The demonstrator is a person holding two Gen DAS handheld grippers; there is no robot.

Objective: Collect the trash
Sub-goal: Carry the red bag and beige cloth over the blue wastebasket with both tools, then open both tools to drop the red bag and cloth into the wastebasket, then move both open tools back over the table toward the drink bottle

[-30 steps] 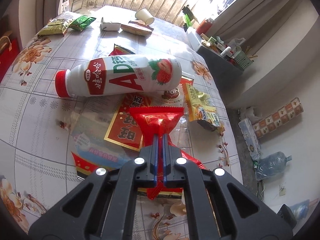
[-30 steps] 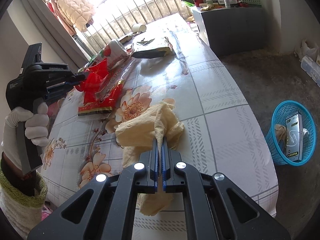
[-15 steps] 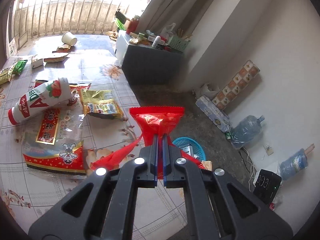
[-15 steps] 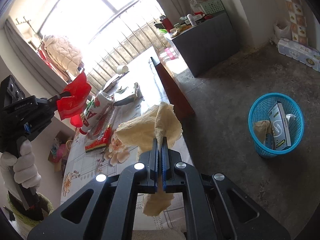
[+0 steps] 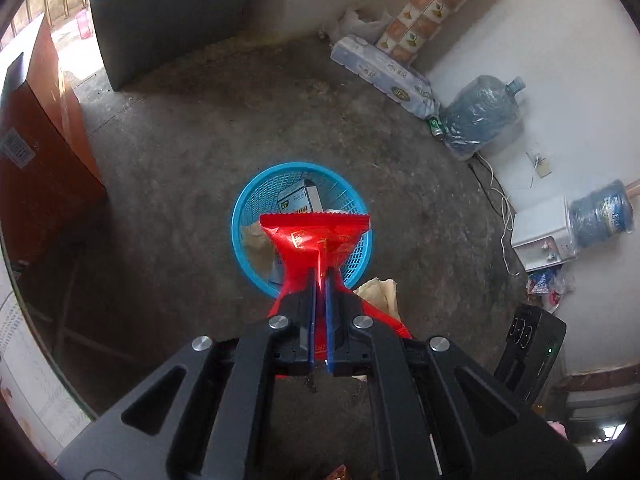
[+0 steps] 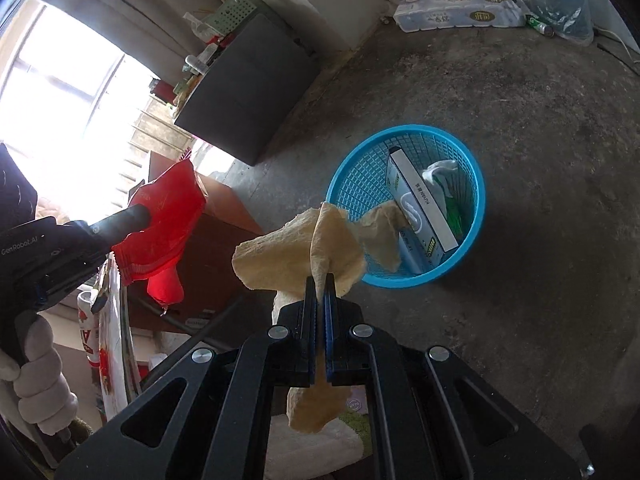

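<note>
My left gripper (image 5: 319, 276) is shut on a red snack wrapper (image 5: 316, 236) and holds it in the air above a blue mesh basket (image 5: 248, 204) on the floor. The basket holds a white box (image 5: 300, 198) and a tan paper. My right gripper (image 6: 319, 280) is shut on a crumpled tan paper napkin (image 6: 296, 256), held above the floor just left of the same basket (image 6: 360, 184). The left gripper with the red wrapper (image 6: 164, 216) shows at the left of the right wrist view.
A dark grey cabinet (image 5: 168, 12) stands by the wall. Water jugs (image 5: 480, 116), a pack of paper rolls (image 5: 384, 76) and a white appliance (image 5: 544, 236) line the far wall. A brown box (image 5: 44, 132) and the table edge (image 6: 116, 320) lie left.
Both grippers swung away from the table and now point down at the floor over the blue basket, each still holding its piece of trash.
</note>
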